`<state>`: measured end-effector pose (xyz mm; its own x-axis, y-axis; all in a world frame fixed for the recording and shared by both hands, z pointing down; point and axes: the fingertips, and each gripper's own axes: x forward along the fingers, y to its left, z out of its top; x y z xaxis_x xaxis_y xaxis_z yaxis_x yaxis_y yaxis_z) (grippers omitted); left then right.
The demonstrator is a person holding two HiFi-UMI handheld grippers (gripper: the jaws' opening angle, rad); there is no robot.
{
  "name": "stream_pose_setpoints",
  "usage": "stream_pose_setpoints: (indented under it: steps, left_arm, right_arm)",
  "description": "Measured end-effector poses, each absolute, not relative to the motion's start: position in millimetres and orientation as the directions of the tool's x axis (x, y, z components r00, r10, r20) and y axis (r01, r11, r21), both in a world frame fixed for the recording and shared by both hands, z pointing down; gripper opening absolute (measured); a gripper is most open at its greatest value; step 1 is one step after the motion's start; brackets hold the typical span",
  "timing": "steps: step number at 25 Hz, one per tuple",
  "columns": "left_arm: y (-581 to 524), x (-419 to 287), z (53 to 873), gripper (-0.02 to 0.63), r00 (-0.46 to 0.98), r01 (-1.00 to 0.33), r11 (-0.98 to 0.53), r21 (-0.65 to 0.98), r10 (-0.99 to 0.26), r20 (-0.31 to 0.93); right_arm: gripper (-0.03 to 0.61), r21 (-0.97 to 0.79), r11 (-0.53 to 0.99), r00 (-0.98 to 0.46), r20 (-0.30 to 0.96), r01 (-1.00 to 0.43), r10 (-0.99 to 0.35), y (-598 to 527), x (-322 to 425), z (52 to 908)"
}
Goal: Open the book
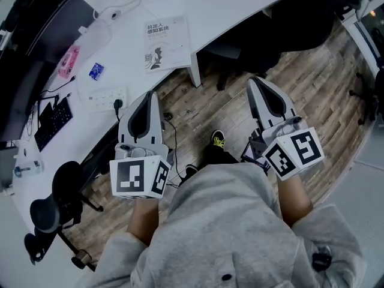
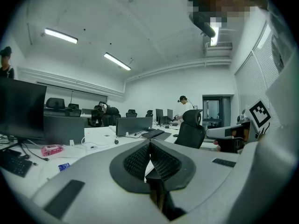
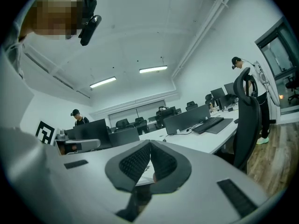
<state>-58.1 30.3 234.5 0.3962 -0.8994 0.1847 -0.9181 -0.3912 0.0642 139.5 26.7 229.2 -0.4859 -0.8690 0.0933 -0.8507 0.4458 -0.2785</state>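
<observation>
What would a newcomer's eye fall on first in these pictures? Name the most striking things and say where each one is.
First come the two grey grippers held out side by side over the wood floor: the left gripper and the right gripper, both with jaws shut and empty. Beyond them a closed book lies near the edge of the white desk, ahead of the left gripper.

Person holds the left gripper (image 1: pixel 149 98) and the right gripper (image 1: pixel 257 84) out ahead of the torso (image 1: pixel 228 227), side by side and well apart, both pointing forward and about level. Each pair of jaws is closed tip to tip, with nothing between the pads. Both forearms (image 1: pixel 144 218) are bare below pushed-up grey sleeves (image 1: pixel 336 233).
</observation>
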Motion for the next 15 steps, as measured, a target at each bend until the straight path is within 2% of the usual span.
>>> stream_pose_setpoints:
  steps: [15]
  left_arm:
    - [16, -44, 228, 0.009, 0.349, -0.937, -0.346, 0.050, -0.919, 0.182]
  right_arm:
    - [0.026, -0.287, 0.513, -0.553, 0.074, -0.809, -0.830, 1, 148, 228]
